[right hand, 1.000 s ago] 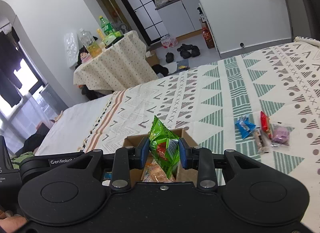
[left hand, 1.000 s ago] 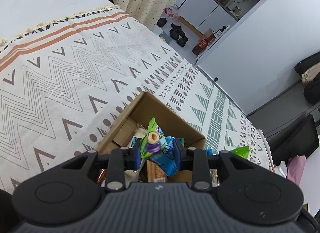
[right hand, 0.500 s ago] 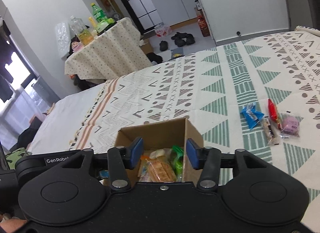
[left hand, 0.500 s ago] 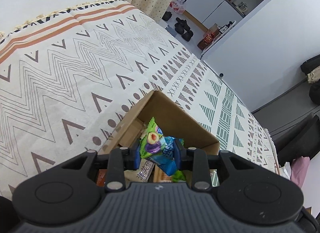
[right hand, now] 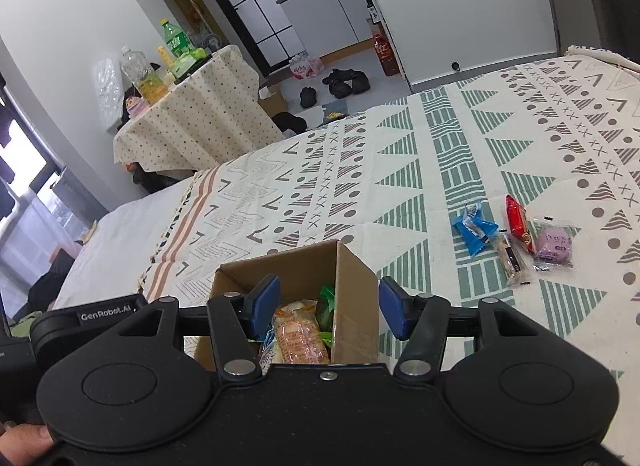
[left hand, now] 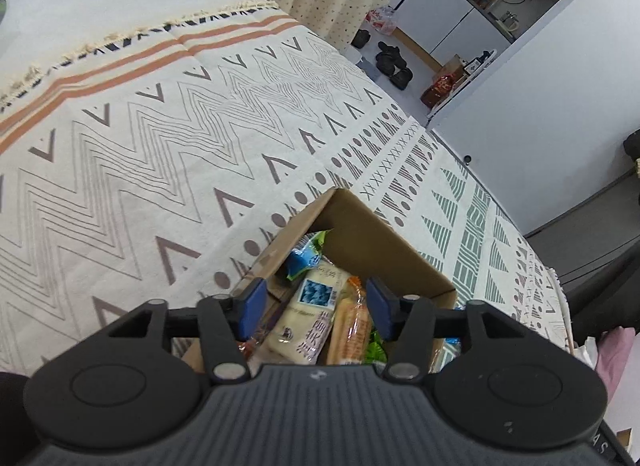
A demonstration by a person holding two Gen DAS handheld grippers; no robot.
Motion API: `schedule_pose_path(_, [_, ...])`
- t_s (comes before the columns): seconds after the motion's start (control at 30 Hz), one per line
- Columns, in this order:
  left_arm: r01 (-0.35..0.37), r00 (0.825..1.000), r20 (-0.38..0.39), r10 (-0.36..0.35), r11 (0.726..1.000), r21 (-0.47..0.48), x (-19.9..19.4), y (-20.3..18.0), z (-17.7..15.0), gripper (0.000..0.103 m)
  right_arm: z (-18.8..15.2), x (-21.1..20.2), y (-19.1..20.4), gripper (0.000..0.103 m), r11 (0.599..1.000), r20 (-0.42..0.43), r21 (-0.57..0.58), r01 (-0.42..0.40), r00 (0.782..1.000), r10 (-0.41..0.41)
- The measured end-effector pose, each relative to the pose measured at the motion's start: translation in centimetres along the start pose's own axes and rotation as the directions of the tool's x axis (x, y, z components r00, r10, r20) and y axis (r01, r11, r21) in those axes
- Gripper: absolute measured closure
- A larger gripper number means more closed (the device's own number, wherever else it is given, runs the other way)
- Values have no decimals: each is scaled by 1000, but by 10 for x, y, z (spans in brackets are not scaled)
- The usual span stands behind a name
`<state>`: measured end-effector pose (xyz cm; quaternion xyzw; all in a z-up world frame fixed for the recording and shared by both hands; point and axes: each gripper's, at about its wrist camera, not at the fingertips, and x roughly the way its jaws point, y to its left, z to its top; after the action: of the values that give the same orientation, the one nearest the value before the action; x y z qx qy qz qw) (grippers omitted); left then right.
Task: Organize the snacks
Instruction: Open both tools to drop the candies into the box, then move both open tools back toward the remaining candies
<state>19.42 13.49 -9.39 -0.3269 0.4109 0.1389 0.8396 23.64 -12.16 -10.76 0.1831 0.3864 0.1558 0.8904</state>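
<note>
Below both tools sits the cardboard box [left hand: 372,242], open-topped on the patterned bedspread [left hand: 160,153] of a bed, with snack packets piled inside. The left tool [left hand: 314,312] hangs over it with its jaws opening and nothing between its blue pads; under the gap lie a white packet [left hand: 308,318] and an orange biscuit pack [left hand: 354,326], side by side, their long axes running from the tool toward the box's far corner. A blue-and-green wrapper [left hand: 306,258] rests beyond them against the far wall.

The right tool [right hand: 326,308] also hovers over the box with jaws opening and empty, the biscuit pack in the gap pointing lengthwise away from it. Well apart on the bedspread to the right lie four loose snacks: a blue packet [right hand: 476,231], a red stick [right hand: 518,221], a tan bar [right hand: 512,260] and a purple-pink sweet [right hand: 554,246].
</note>
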Motion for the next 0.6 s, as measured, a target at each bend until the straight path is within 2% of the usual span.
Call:
schedule_pose_path(0.17, [-29, 999, 26, 28, 999, 30, -14, -7, -7, 29, -3, -11, -8, 45, 1000, 4, 14, 3, 1000, -3])
schedule_pose_path(0.37, [-43, 999, 32, 41, 998, 56, -24, -19, -21, 23, -6, -28, -20, 39, 1000, 9, 29, 7, 1000, -7])
schedule_pose_path(0.47, [-41, 999, 34, 39, 997, 71, -28, -28, -31, 20, -7, -37, -27, 33, 1000, 13, 29, 6, 1000, -6])
schedule_pose_path(0.6, [-42, 999, 36, 39, 994, 97, -33, -41, -41, 17, -8, -49, -40, 19, 999, 23, 41, 19, 1000, -19])
